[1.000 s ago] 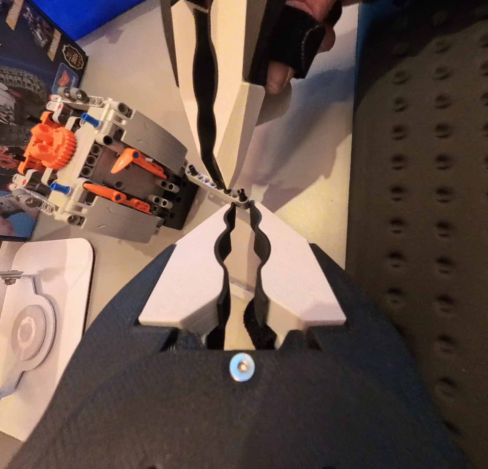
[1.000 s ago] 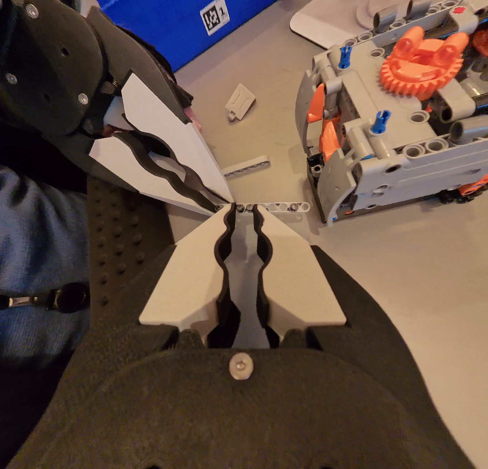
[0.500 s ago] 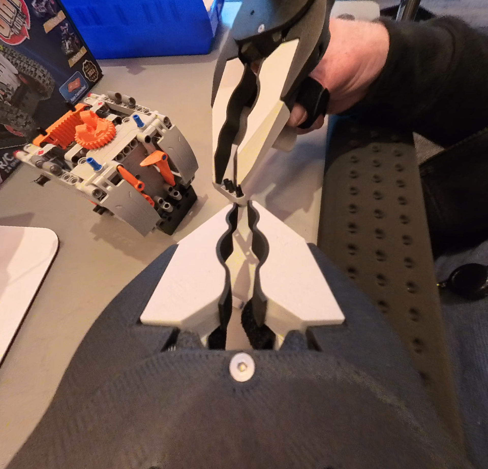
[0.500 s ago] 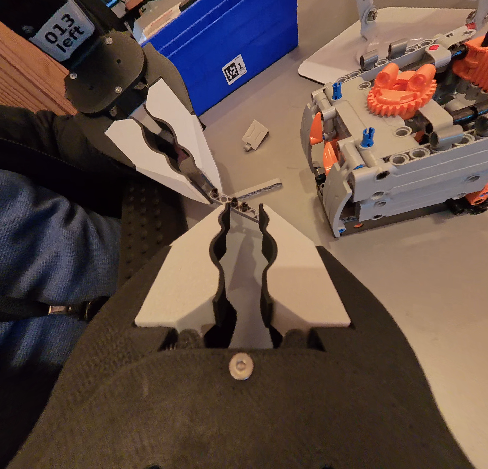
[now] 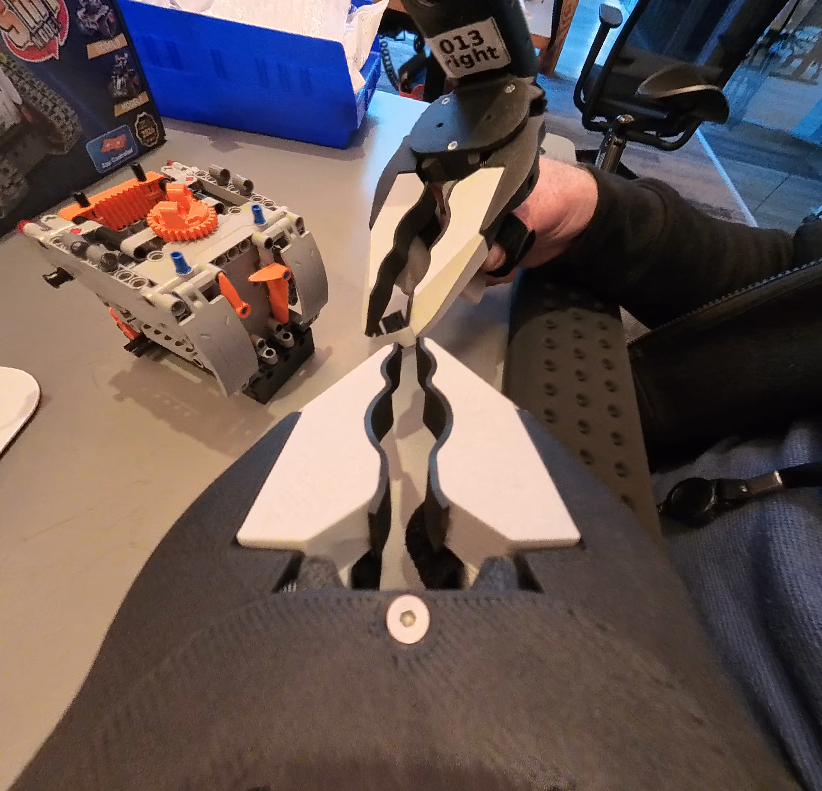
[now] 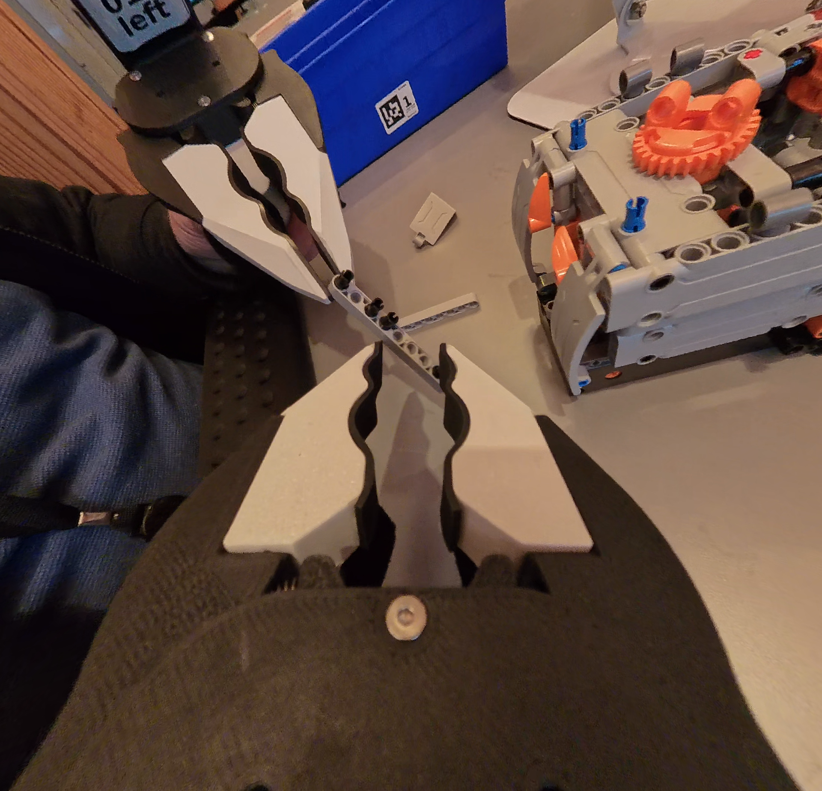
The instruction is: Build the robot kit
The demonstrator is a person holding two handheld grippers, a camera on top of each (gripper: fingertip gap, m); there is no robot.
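Surface: grey desk (image 6: 667, 480), brick model (image 6: 676, 253) at rear.
Left gripper (image 6: 334, 285): clenched on grey beam (image 6: 391, 338).
Right gripper (image 6: 409, 360): released, fingertips flanking beam's free end.

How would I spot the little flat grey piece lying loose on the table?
Start at the blue bin at the back of the grey table. Just in front of it, left of the grey and orange brick vehicle, lies the small grey panel. Unlike the long holed beam nearby, it is squarish, with a short peg.
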